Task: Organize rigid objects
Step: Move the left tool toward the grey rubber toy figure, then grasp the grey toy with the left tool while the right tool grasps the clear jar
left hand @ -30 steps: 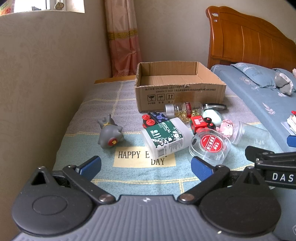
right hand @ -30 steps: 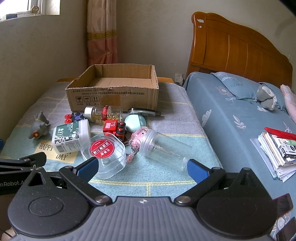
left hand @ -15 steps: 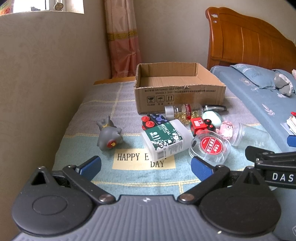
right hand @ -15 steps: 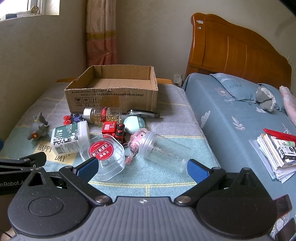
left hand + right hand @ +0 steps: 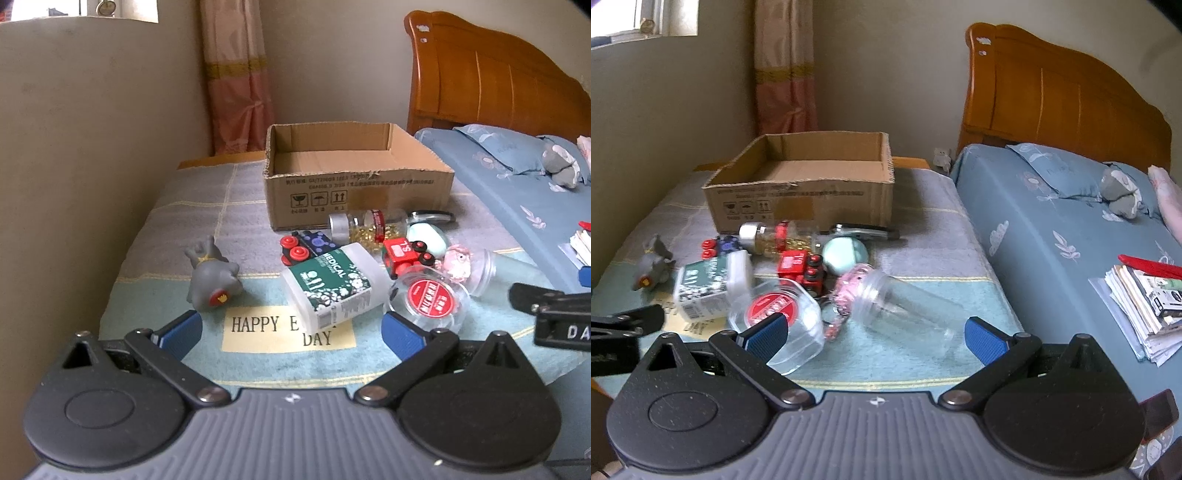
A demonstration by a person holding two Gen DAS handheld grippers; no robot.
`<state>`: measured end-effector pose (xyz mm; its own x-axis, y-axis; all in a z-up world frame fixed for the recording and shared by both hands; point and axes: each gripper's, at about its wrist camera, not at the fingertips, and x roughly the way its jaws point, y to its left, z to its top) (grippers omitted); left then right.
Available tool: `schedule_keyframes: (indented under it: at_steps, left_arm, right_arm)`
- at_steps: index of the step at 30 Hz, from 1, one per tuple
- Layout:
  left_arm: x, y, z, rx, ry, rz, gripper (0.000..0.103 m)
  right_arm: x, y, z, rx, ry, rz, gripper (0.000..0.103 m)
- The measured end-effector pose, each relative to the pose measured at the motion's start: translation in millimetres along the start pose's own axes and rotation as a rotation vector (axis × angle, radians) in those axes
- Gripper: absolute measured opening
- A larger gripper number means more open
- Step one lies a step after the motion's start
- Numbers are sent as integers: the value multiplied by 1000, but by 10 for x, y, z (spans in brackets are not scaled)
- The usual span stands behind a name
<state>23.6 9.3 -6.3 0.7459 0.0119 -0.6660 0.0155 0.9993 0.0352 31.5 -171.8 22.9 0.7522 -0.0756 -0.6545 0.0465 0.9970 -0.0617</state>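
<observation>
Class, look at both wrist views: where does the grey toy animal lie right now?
The grey toy animal lies on the blanket at the far left of the clutter, apart from the white medical bottle to its right, and well short of the cardboard box.

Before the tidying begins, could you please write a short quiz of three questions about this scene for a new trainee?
1. True or false: the cardboard box already holds some of the objects.
2. Multiple choice: the clear jar is (A) standing upright, (B) lying on its side, (C) inside the box.
3. Fill in: the left hand-held gripper and the right hand-held gripper are both ____ and hold nothing.

Key
1. False: as far as the box's inside shows, it is empty.
2. B.
3. Open.
</observation>
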Motion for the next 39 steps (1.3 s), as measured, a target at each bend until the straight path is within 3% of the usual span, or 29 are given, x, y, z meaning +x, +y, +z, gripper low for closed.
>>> schedule_keyframes:
  at_steps: [8, 12, 18, 27, 39]
  left_arm:
    - [218, 183, 27, 2, 24, 1, 102]
    - [372, 318, -8, -1, 44, 37, 102]
    - [626, 583, 3, -86, 75, 78, 102]
    - [941, 650, 54, -121, 134, 61, 102]
    - [1137, 728, 92, -129, 156, 22, 102]
  right_arm:
    - [245, -274, -64, 69, 77, -23, 103]
    - [355, -355, -118, 97, 104, -7, 103]
    - [486, -421, -106, 126, 119, 8, 103]
    - [750, -400, -50, 145, 181, 26, 103]
    - [1040, -322, 172, 177, 201, 56, 103]
